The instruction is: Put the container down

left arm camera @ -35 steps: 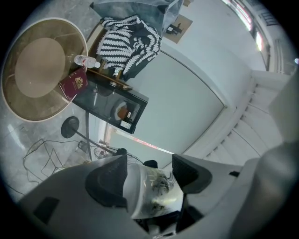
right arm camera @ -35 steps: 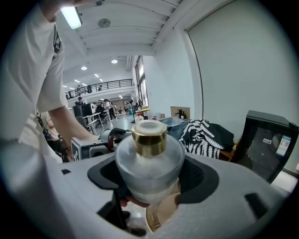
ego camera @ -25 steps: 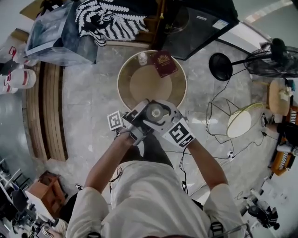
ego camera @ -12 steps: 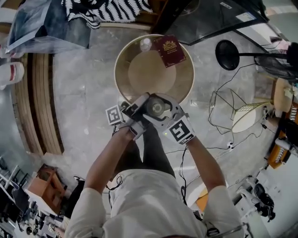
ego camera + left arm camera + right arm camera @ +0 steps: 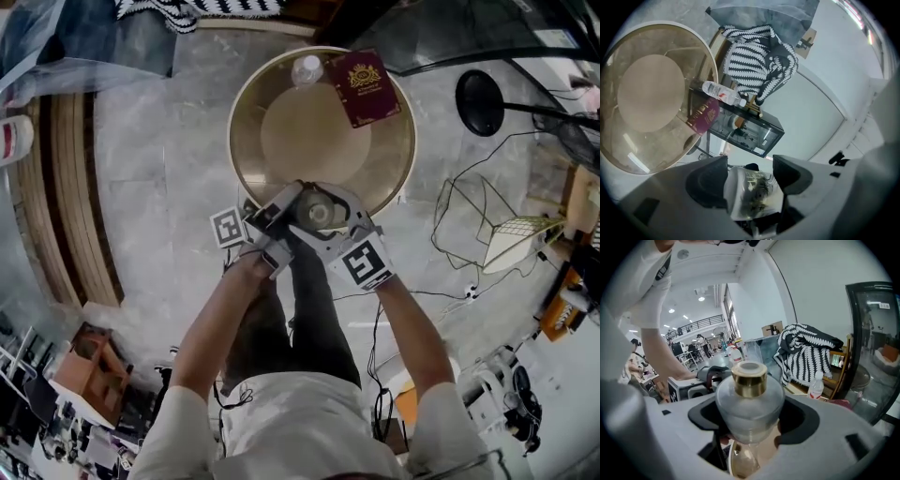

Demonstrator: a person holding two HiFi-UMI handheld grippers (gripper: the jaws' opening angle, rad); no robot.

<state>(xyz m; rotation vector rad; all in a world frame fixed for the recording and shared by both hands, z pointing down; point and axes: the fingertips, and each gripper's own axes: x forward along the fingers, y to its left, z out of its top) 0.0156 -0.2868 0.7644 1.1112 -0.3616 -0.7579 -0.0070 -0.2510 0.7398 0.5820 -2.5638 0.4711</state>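
Note:
The container [image 5: 314, 212], a frosted glass jar with a gold collar [image 5: 749, 378], hangs over the near rim of the round glass table [image 5: 251, 112]. Both grippers grip it from opposite sides. My left gripper [image 5: 275, 225] is shut on its pale, gold-patterned lower part [image 5: 752, 192]. My right gripper [image 5: 335, 223] is shut on the rounded body [image 5: 749, 404], with the jaws wide around it. In the right gripper view the left gripper [image 5: 696, 382] shows just behind the jar. Whether the container's base touches the table is hidden.
A maroon booklet [image 5: 364, 86] and a water bottle [image 5: 306, 70] lie at the table's far side. A black-and-white striped cloth [image 5: 754, 61] hangs behind the table. A black fan base [image 5: 480, 101], a wire lamp frame [image 5: 487, 225] and cables occupy the floor at right.
Both grippers have sunk with the container toward the table. They now overlap its near rim, and the table looks larger in the head view.

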